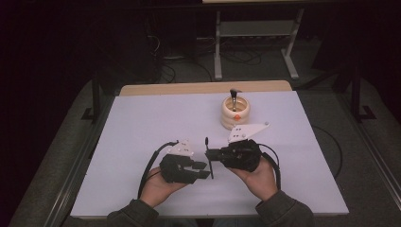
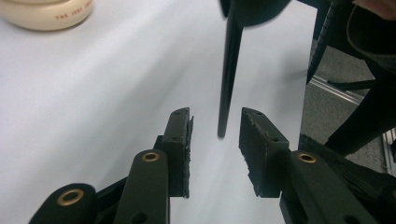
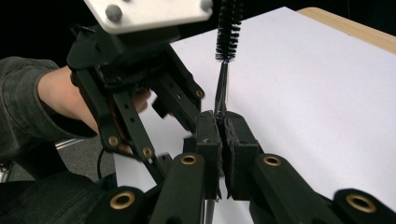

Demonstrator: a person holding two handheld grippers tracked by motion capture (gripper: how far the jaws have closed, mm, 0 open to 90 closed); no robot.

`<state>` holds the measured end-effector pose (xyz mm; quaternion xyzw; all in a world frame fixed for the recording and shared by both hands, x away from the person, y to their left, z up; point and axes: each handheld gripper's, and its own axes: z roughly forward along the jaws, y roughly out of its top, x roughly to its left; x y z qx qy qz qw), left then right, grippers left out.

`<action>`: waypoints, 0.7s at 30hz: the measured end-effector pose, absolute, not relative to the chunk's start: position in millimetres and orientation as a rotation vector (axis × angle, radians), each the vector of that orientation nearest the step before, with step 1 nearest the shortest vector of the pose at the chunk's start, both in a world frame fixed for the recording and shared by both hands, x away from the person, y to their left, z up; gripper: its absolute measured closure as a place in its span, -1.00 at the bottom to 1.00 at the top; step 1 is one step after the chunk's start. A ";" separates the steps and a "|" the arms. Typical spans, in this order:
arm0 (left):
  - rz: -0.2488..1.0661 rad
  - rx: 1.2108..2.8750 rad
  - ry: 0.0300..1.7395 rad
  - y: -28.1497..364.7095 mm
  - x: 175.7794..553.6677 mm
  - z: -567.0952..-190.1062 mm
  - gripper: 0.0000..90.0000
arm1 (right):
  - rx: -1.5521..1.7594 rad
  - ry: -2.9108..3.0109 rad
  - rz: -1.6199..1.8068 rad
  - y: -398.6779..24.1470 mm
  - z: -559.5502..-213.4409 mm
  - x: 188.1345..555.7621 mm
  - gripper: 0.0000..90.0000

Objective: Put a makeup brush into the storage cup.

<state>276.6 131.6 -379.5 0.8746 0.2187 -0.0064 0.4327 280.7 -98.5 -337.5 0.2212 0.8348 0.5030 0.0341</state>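
Thin black brush (image 3: 227, 32), bristled at one end: pinched mid-handle in right gripper (image 3: 222, 122), jaws pressed together on it. Handle tip hangs between the spread jaws of left gripper (image 2: 215, 122), touching neither pad. Handover likely; right should hold until left grips squarely. Right gripper view shows bristles; high view shows cream holder (image 1: 236, 112) beyond the right gripper.

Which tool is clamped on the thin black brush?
The right tool: its pads pinch the brush; the left tool stands open around the handle's end.
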 end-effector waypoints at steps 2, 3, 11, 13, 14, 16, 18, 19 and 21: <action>-0.014 2.176 0.560 135.5 276.0 -380.8 0.39 | 0.695 2.569 1.547 -101.9 -338.8 281.1 0.89; -0.005 2.181 0.555 137.6 276.3 -381.2 0.37 | 0.697 2.570 1.547 -104.2 -339.7 281.9 0.89; 0.019 2.188 0.566 150.8 274.4 -381.1 0.32 | 0.785 2.549 1.524 -126.3 -342.5 291.3 0.89; 0.028 2.180 0.572 153.2 273.3 -380.5 0.31 | 0.795 2.542 1.525 -130.2 -342.0 293.5 0.89; 0.035 2.177 0.575 154.4 272.9 -380.3 0.31 | 0.807 2.542 1.523 -131.9 -341.6 294.1 0.89; 0.047 2.180 0.579 156.1 272.2 -380.3 0.31 | 0.817 2.546 1.517 -135.8 -341.4 297.5 0.89; 0.065 2.183 0.580 158.9 271.9 -380.8 0.30 | 0.832 2.552 1.510 -139.4 -341.1 300.6 0.89; 0.073 2.184 0.576 160.7 272.2 -381.1 0.29 | 0.836 2.549 1.504 -141.1 -340.8 302.0 0.89; 0.078 2.184 0.580 163.4 272.2 -381.8 0.28 | 0.851 2.547 1.500 -144.2 -339.6 304.2 0.89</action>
